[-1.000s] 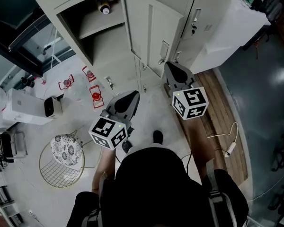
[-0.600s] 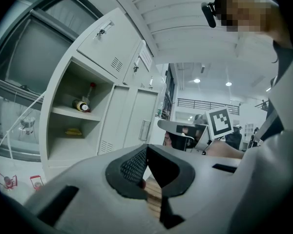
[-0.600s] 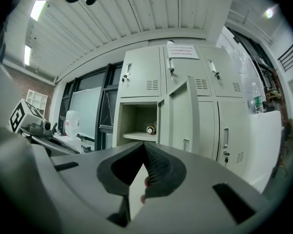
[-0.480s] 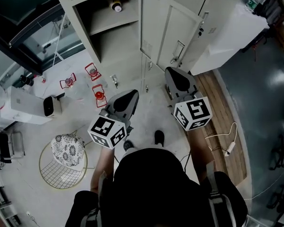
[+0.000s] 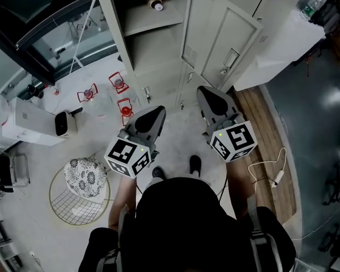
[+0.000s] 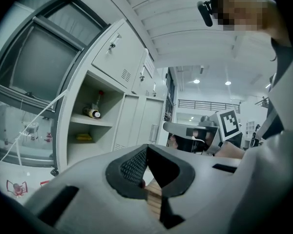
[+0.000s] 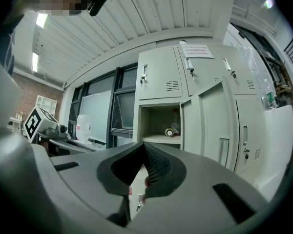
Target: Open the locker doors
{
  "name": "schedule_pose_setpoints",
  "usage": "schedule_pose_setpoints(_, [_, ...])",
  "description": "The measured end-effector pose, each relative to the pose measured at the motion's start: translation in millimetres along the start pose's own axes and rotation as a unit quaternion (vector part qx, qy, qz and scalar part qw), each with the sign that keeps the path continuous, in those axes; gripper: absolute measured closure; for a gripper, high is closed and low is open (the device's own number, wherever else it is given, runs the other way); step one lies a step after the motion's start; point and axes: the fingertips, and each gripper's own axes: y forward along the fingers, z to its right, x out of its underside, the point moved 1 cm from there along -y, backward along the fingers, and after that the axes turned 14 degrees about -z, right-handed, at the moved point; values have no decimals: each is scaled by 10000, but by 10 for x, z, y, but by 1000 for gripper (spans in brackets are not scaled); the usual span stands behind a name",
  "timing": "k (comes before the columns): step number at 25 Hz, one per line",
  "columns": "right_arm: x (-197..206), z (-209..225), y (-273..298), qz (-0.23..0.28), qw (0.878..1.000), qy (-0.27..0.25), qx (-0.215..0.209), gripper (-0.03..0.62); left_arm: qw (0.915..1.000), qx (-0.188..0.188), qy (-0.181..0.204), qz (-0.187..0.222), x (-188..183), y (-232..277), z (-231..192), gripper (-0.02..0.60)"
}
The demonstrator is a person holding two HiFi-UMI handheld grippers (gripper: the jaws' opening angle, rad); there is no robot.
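The grey lockers stand ahead of me. One upper compartment is open, with a bottle lying on its shelf and its door swung out to the right. My left gripper and right gripper both point level at the lockers, short of them, touching nothing. Each has its jaws together and empty. The left gripper view shows the left gripper below the open compartment. The right gripper view shows the right gripper below the open door and the closed doors.
On the floor at left stand a wire stool with a patterned cushion, small red lanterns and a white machine. A wooden floor strip with a white cable runs at right. My shoes are below the grippers.
Both grippers have drawn back from the lockers, so the open door now lies further from the right gripper. The jaws of both stay together.
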Motion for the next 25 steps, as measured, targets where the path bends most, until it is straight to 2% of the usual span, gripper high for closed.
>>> schedule_pose_setpoints(14, [96,-716,232,-72,9994,-55,-327,588,9999,21,113,-10,96,-447,-283,563])
schedule_pose_setpoints(25, [205,-939,331,-190,9992,53,-336,589,9998,107,176,-36,127,-533,-377,564])
